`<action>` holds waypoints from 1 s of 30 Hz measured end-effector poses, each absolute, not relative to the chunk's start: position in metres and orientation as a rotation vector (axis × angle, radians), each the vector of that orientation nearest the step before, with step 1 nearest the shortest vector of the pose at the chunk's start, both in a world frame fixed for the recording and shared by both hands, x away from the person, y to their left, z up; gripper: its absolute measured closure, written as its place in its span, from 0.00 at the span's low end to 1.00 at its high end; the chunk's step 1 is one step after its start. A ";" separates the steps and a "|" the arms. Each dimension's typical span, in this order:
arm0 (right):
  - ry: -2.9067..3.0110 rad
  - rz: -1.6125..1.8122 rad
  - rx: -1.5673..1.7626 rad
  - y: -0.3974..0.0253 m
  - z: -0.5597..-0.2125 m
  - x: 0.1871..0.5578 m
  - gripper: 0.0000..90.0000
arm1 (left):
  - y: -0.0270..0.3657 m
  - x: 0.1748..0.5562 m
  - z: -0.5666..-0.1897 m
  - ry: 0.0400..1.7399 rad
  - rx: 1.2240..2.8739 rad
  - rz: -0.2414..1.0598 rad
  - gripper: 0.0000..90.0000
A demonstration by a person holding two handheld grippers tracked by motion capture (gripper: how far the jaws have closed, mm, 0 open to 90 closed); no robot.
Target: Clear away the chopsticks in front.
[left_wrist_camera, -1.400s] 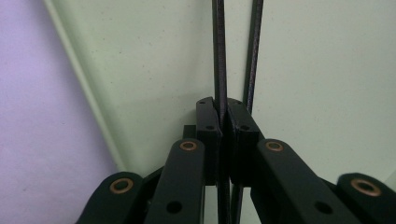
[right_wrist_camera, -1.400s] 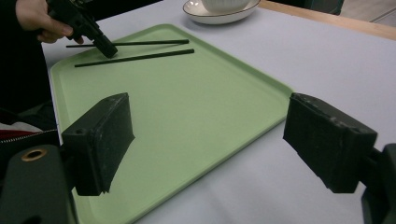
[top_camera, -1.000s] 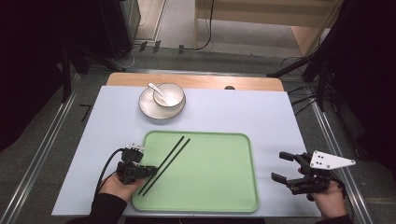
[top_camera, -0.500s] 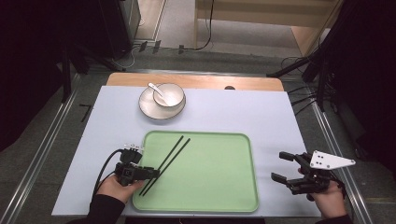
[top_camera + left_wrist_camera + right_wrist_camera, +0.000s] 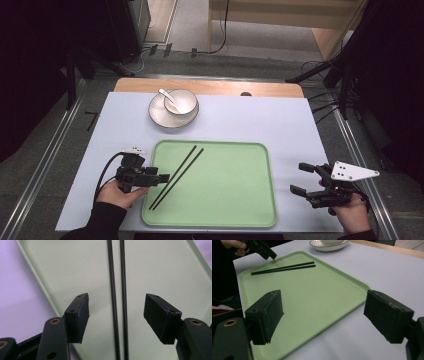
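Observation:
Two black chopsticks (image 5: 179, 173) lie side by side on the left part of a green tray (image 5: 225, 190). My left gripper (image 5: 161, 177) hovers open at the tray's left edge, its jaws standing either side of the chopsticks (image 5: 117, 302) without touching them. My right gripper (image 5: 299, 179) is open over the white table, just right of the tray (image 5: 317, 300), holding nothing. From the right gripper view the chopsticks (image 5: 283, 268) lie at the tray's far side, with the left gripper (image 5: 269, 255) above them.
A white bowl with a spoon (image 5: 176, 102) sits on a plate (image 5: 159, 119) behind the tray. The wooden table edge (image 5: 210, 87) runs along the back. Bare white surface (image 5: 260, 122) spreads between the bowl and the right side.
My left gripper has crept right over the tray's edge toward the chopsticks. The right gripper stays put.

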State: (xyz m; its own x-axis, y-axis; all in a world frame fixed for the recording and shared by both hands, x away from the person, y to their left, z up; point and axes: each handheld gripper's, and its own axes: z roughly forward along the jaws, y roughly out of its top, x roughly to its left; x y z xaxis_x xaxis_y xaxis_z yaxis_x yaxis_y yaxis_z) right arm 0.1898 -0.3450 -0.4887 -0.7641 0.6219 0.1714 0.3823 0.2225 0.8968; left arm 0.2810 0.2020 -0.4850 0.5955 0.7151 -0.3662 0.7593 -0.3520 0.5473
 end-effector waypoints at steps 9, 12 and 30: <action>2.270 1.561 0.970 -0.346 -0.490 0.190 0.18 | 0.214 0.292 -0.478 1.050 2.156 0.001 0.37; 2.268 1.564 0.979 -0.347 -0.491 0.190 0.18 | 0.222 0.296 -0.475 1.021 2.135 0.033 0.34; 2.257 1.568 0.989 -0.349 -0.491 0.190 0.18 | 0.262 0.280 -0.471 0.889 2.107 0.177 0.30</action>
State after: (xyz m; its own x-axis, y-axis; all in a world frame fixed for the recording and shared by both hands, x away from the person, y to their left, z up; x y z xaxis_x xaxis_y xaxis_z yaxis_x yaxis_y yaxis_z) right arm 0.1898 -0.3486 -0.4906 -0.7493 0.6345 0.1896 0.3989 0.2038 0.8940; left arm 0.2801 0.2624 -0.4709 0.7403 0.6498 -0.1726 0.5339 -0.4121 0.7383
